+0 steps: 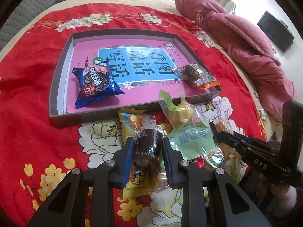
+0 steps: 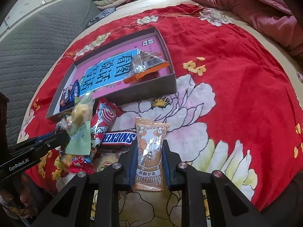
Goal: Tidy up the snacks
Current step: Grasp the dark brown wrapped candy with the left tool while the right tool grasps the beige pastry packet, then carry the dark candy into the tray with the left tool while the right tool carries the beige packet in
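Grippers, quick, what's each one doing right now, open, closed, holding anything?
Left gripper: closed on a dark brown wrapped cake.
Right gripper: closed on an orange cat-print snack packet.

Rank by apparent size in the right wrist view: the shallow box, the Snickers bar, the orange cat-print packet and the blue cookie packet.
1. Shallow box.
2. Orange cat-print packet, though nearness to the camera inflates it.
3. Snickers bar, partly hidden.
4. Blue cookie packet, farther away and partly hidden.

two snacks in tray, snack pile before it
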A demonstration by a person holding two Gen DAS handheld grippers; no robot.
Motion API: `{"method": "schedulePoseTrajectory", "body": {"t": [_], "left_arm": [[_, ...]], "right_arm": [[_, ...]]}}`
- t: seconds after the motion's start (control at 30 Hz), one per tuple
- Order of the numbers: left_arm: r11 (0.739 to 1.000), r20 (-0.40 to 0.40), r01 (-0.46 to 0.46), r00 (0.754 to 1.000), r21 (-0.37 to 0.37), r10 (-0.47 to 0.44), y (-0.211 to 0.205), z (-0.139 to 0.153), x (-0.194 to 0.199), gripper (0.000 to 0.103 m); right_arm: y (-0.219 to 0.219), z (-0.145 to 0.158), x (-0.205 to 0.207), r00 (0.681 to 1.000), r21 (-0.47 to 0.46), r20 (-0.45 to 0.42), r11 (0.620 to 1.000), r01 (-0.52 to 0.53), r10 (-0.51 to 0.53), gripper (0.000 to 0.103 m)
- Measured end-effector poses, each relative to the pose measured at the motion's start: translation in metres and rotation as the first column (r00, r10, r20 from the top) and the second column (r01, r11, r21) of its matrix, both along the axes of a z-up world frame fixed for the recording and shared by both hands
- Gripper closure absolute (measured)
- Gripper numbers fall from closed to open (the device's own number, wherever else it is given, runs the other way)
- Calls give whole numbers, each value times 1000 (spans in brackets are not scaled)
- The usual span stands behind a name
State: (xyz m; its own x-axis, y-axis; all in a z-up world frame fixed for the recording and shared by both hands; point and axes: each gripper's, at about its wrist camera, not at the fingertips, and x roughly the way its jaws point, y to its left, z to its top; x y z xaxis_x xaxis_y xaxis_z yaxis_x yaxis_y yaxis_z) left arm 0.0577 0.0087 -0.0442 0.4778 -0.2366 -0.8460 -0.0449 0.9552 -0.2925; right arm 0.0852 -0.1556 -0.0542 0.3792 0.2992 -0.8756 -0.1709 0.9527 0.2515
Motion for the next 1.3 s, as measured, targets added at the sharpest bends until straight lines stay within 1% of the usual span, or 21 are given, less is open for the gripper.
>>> {"method": "schedulePoseTrajectory", "body": {"t": [0.2, 0.43, 0.6, 0.77, 0.93, 1.3], "left_arm": [[1000, 21, -18, 1000, -9, 18, 6, 8, -2, 76], [999, 34, -30, 999, -13, 30, 10, 12, -2, 76], [999, 52, -41, 998, -16, 42, 12, 17, -3, 76], [998, 65, -59, 996, -16, 60, 15, 21, -3, 76], [997, 73, -76, 994, -16, 77, 18, 24, -1, 76], [993, 93, -119, 988, -12, 119, 23, 30, 9, 76]], "right_arm": [[-9, 4, 0, 1000, 17, 16, 1000, 24, -25, 79], [-4, 13, 1, 998, 30, 62, 1000, 0, -2, 79], [3, 25, 1, 991, 40, 134, 999, -28, 23, 79], [12, 31, 2, 983, 36, 176, 997, -66, 59, 79], [17, 34, 8, 976, 40, 202, 996, -85, 76, 79], [17, 38, 22, 969, 82, 236, 992, -98, 76, 80]]}}
